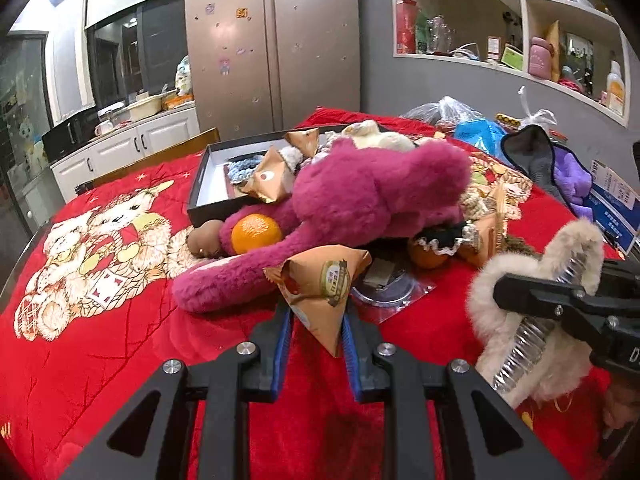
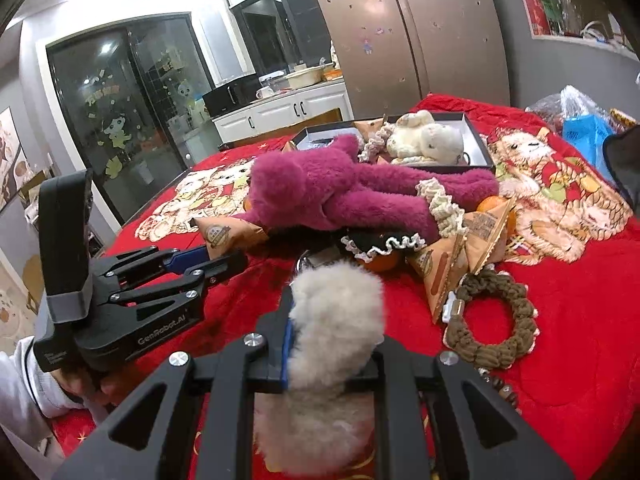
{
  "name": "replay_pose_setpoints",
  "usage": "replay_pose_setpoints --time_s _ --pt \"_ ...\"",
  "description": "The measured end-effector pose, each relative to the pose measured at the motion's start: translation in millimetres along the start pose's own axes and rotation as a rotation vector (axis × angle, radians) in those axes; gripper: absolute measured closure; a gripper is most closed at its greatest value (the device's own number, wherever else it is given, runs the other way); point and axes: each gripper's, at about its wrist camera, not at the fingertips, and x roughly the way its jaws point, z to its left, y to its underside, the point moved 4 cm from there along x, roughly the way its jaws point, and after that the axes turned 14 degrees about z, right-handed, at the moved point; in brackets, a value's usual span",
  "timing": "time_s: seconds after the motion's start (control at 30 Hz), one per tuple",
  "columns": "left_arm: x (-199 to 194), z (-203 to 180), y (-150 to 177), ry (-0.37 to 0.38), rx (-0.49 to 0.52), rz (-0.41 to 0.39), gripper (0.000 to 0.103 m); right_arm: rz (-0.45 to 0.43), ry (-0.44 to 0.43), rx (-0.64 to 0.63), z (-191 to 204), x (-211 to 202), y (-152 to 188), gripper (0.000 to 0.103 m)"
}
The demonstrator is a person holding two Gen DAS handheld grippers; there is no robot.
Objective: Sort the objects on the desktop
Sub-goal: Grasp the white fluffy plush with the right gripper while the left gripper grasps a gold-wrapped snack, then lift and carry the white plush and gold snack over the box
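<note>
Left claw (image 1: pixel 316 320) pinching tan triangular packet (image 1: pixel 320 284); right claw (image 2: pixel 332 344) pinching fluffy beige clip (image 2: pixel 340 312); magenta plush (image 1: pixel 360 200) beyond.

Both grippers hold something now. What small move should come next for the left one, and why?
Probably lift the left gripper and carry its tan triangular packet toward the black box, where similar packets already lie. The packet is clamped, and the pink plush sprawls between, so going over it seems safest.

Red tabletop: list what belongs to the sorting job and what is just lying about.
Job: paper packet in left jaws; furry clip in right jaws; pink plush; orange; brown braided ring; black box.

Lying about: fridge; shelf clutter; plastic bags.
</note>
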Motion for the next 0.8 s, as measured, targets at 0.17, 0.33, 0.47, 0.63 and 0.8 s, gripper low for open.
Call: replay_pose_setpoints --time_s 0.17,0.33,0.47,0.63,0.8 --pt "-5 2 0 0.022 -0.016 -0.029 0.079 -0.051 0.015 -0.017 3 -14 -1 0.085" --pt "-20 8 -6 0.039 -0.04 -0.074 0.079 -0.116 0.049 -0.073 16 -27 -2 0.085" --pt "-35 14 -15 0.007 -0.037 -0.13 0.079 -0.171 0.066 -0.113 28 -38 -5 0.085" --pt "-42 23 -26 0.0 -0.039 -0.137 0.079 -0.166 0.077 -0.099 33 -37 -24 0.085" --pt "-54 36 -45 -0.019 -0.055 -0.141 0.079 -0.191 0.098 -0.138 56 -51 -63 0.085"
